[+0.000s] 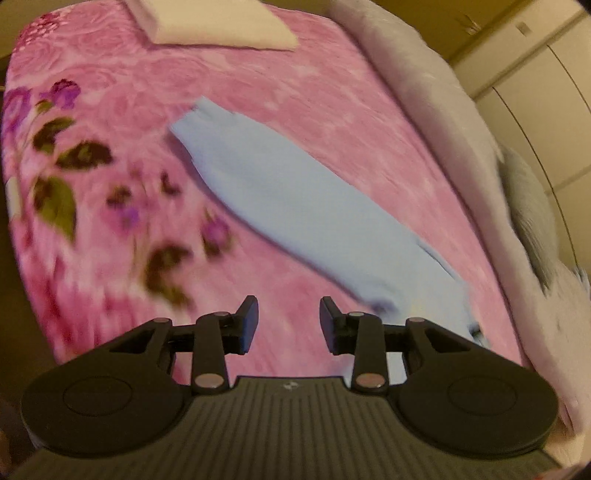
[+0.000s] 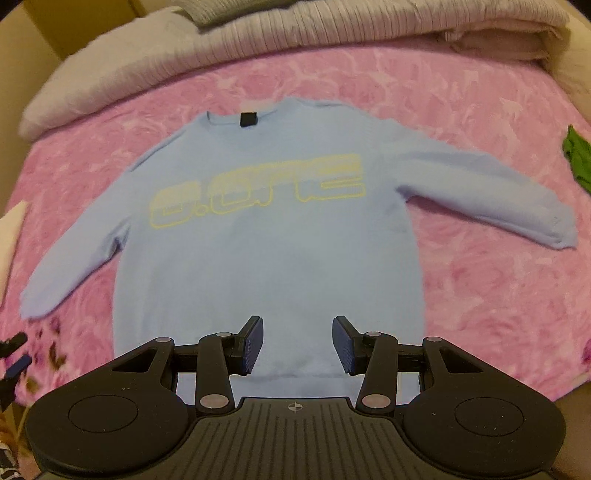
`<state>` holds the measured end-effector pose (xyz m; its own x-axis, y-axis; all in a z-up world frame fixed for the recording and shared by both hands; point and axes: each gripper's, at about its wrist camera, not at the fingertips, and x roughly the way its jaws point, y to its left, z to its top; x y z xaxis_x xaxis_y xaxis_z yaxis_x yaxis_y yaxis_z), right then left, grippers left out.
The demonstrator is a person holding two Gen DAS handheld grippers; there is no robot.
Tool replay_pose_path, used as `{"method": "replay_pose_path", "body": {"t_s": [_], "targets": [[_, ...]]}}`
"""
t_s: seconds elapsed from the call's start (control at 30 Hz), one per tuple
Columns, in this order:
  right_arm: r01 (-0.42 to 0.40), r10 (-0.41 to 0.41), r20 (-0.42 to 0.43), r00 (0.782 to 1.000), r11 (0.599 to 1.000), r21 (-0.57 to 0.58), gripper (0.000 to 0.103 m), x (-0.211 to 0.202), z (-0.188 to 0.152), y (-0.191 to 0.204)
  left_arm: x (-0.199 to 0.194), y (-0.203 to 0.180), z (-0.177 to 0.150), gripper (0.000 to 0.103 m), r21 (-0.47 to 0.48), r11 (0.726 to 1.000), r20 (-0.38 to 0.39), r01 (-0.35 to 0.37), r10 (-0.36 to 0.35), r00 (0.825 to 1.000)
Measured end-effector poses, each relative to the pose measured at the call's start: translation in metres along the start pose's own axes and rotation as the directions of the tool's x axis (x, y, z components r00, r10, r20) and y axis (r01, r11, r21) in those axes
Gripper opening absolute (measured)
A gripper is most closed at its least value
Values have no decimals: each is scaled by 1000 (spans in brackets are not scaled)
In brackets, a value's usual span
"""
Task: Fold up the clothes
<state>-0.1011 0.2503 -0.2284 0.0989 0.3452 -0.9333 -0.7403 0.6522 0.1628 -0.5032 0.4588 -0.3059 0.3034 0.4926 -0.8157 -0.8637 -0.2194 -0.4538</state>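
Observation:
A light blue sweatshirt (image 2: 266, 236) with yellow lettering lies flat and face up on the pink bed cover, both sleeves spread out. My right gripper (image 2: 297, 343) is open and empty, hovering just above the hem at the sweatshirt's bottom middle. In the left wrist view one blue sleeve (image 1: 295, 199) stretches diagonally across the cover. My left gripper (image 1: 288, 325) is open and empty, above the pink cover just left of that sleeve's wider end. The tips of the left gripper (image 2: 14, 350) show at the left edge of the right wrist view.
The pink floral bed cover (image 1: 110, 221) covers the bed. A folded cream cloth (image 1: 214, 22) lies at its far end. A rolled grey-beige knitted blanket (image 2: 295, 33) runs along the back. A green garment (image 2: 578, 158) lies at the right edge.

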Motion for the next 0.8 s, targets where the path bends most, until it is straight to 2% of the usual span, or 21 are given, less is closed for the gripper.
{"method": "replay_pose_path", "body": {"t_s": [0.13,0.23,0.37,0.5,0.63,0.67,0.7,0.8], "targets": [[-45,45,-15,999,998,43,45,52,6,33,46,34,38,31,-73,997,19,-35,36,999],[-46,48,-21,999,996,74,45,81,10,49,70,58,56,31,-150,988,24,-26,30,999],[-30,35,-45,998,994,100,45,106,13,60,89,80,69,32,-221,975,53,17,-5,999],[-7,13,-60,998,994,107,45,118,12,64,104,88,78,33,-247,969,73,18,0,997],[14,-3,-91,996,993,120,45,127,8,63,111,80,85,30,-193,981,100,5,14,995],[16,-4,-98,995,992,126,45,129,7,62,112,73,87,23,-150,989,101,-14,30,994],[17,-4,-101,995,991,132,45,129,7,61,112,65,89,9,-105,994,101,-29,40,994],[14,0,-96,995,988,152,45,129,7,55,107,34,92,5,41,997,129,-60,54,990]]}}
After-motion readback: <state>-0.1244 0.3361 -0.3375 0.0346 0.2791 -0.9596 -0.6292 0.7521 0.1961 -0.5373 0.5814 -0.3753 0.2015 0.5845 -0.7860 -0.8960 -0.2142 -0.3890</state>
